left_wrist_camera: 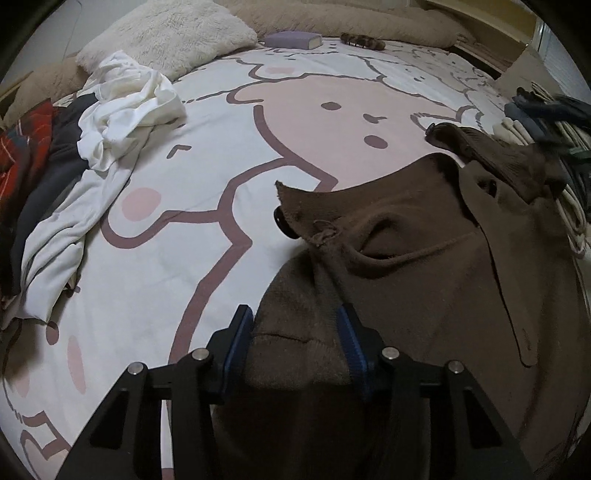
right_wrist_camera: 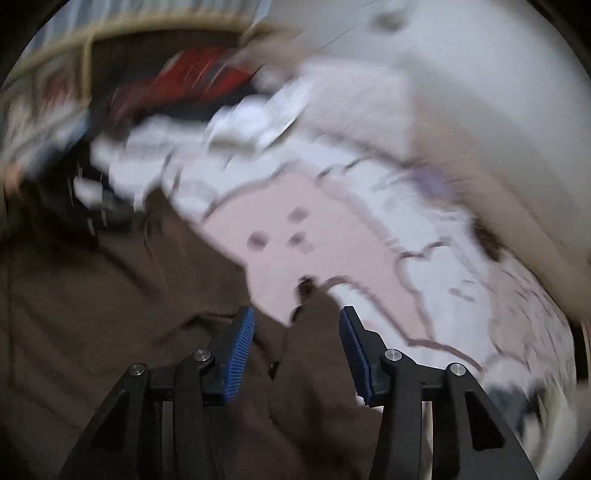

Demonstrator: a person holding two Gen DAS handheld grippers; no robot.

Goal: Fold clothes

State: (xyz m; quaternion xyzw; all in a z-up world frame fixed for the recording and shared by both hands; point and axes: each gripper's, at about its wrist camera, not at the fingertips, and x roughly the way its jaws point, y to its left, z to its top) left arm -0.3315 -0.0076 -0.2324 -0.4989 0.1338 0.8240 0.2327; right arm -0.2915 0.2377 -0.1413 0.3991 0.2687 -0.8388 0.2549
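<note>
A brown garment (left_wrist_camera: 424, 266) with a dark button lies on the cartoon-print bed sheet (left_wrist_camera: 192, 184) at the right. My left gripper (left_wrist_camera: 297, 332) has its blue pads spread wide, with a bunched fold of the brown cloth between them. In the blurred right wrist view, my right gripper (right_wrist_camera: 297, 332) is open above the brown garment (right_wrist_camera: 110, 314), with a strip of the cloth lying between its fingers. A crumpled white garment (left_wrist_camera: 122, 114) lies at the far left, and shows blurred in the right wrist view (right_wrist_camera: 207, 147).
Red plaid and dark clothes (left_wrist_camera: 33, 155) are piled at the left edge. A stack of folded clothes (left_wrist_camera: 554, 122) sits at the right edge. A fluffy white pillow (left_wrist_camera: 166, 33), a purple book (left_wrist_camera: 293, 38) and a beige blanket (left_wrist_camera: 351, 18) lie at the head.
</note>
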